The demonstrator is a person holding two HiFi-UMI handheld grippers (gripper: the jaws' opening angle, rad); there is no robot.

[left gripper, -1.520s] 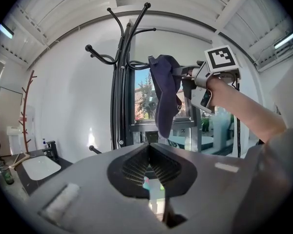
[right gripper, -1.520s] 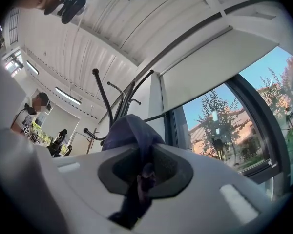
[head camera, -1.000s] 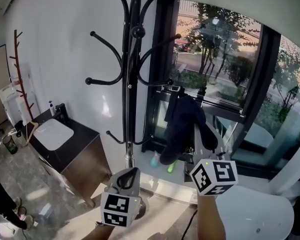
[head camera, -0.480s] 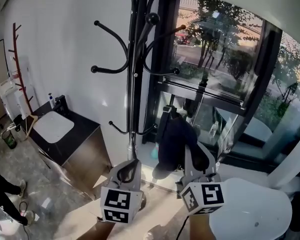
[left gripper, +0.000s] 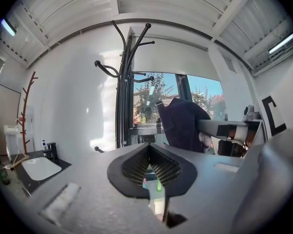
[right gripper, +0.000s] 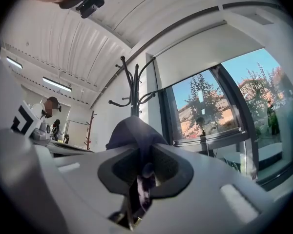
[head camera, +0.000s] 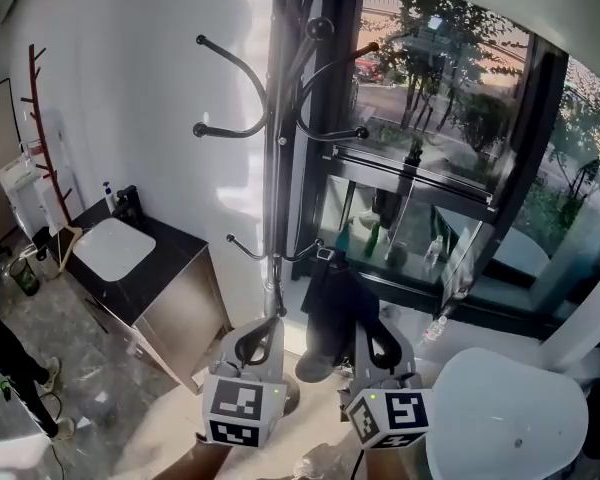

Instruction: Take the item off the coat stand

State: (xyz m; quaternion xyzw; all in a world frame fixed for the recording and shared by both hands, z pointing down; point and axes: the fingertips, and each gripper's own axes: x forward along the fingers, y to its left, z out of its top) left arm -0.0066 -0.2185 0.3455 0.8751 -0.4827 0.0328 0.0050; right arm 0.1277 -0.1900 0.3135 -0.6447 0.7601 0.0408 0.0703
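The black coat stand [head camera: 280, 118] rises in the middle of the head view, and all its hooks that show are bare. A dark navy cloth item [head camera: 330, 308] hangs free of the stand, just right of the pole's lower part. My right gripper [head camera: 368, 346] is shut on it; in the right gripper view the cloth [right gripper: 134, 130] bunches up out of the shut jaws [right gripper: 144, 172]. My left gripper [head camera: 257, 343] sits beside it to the left, shut and holding nothing [left gripper: 147, 167]. From the left gripper view the item [left gripper: 185, 123] hangs to the right of the stand [left gripper: 122, 82].
A black cabinet with a white basin [head camera: 110, 248] stands at the left against the white wall. A large window [head camera: 430, 168] with a dark frame is behind the stand. A white rounded object [head camera: 510, 418] is at the lower right. A person's legs [head camera: 0, 348] show at the far left.
The right gripper has come down and toward me with the dark item, which now hangs lower and closer to the pole. The left gripper has hardly moved.
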